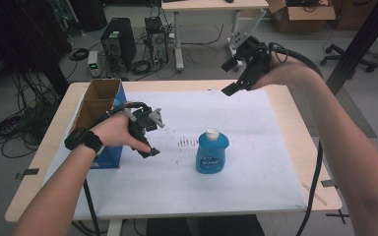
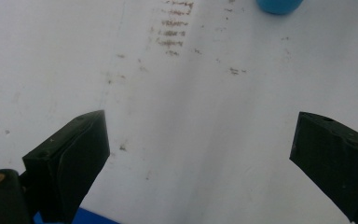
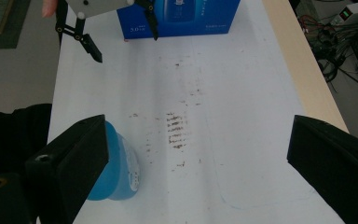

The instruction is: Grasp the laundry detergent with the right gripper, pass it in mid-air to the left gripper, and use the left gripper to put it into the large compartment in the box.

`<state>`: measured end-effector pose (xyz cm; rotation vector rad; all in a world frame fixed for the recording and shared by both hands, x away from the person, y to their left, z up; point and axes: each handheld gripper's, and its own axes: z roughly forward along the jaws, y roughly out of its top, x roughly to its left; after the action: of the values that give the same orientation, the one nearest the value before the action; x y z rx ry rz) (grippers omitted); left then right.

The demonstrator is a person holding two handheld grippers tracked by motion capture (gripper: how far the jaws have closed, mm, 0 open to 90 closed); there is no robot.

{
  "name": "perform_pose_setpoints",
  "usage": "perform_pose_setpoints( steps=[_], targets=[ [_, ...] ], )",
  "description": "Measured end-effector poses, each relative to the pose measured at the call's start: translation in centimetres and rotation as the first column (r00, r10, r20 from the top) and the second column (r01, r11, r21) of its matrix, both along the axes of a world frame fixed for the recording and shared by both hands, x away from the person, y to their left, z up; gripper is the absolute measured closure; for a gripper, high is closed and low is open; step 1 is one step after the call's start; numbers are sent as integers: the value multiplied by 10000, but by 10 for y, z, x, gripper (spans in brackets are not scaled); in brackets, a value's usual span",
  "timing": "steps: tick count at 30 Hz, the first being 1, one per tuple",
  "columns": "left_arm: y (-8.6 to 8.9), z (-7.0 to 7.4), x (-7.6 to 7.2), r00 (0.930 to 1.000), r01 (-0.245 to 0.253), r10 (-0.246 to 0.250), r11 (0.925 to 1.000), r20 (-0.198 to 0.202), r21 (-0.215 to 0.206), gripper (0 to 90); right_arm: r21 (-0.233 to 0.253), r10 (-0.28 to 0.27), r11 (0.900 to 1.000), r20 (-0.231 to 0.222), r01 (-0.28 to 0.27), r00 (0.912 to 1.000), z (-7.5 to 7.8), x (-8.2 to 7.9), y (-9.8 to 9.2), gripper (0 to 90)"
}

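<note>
Both claws are spread wide and empty, so I'd bring the left claw (image 1: pixel 150 135) rightward, square to the blue bottle (image 1: pixel 211 153) just off its tips, while the right claw (image 1: pixel 232 76) hangs above it.

Bare white sheet (image 1: pixel 256 162) lay open between my left gripper (image 1: pixel 150 133) and the bottle (image 1: pixel 211 151); the box (image 1: pixel 98 115) blocked behind.

Blue bottle (image 2: pixel 279 4): top edge of the left gripper view is cutting it off, leaving a sliver; in the right gripper view a black jaw is hiding its left part (image 3: pixel 119 168). Label print is reading too small. Blue box (image 3: pixel 186 16): picture edge is cropping its upper part.
</note>
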<state>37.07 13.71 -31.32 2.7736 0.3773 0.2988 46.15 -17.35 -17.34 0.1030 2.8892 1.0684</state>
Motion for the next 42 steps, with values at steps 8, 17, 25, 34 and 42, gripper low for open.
perform_pose_setpoints(
  steps=[8, 17, 25, 34, 42],
  targets=[
    [1, 1, -2, 10000, -55, 55, 10000, 26, 18, 50, 375, 62, 9993, 23, -63, 10000, -10, -10, -13, 48],
    [-1, 1, -3, 10000, -37, 37, 10000, 49, 29, 50, 916, 292, 9954, 9, -291, 9996, -29, -24, -24, 46],
    [-2, 1, -3, 10000, 11, -11, 10000, 47, 21, 50, 1254, 358, 9915, -92, -344, 9993, -51, -38, -31, 46],
    [-2, 1, -4, 10000, 27, -27, 10000, 32, 22, 50, 1638, 487, 9854, -102, -463, 9988, -72, -51, -36, 46],
    [-1, 0, -4, 10000, 14, -14, 10000, 9, 44, 50, 1855, 627, 9809, -182, -582, 9979, -95, -63, -35, 46]
  ],
)
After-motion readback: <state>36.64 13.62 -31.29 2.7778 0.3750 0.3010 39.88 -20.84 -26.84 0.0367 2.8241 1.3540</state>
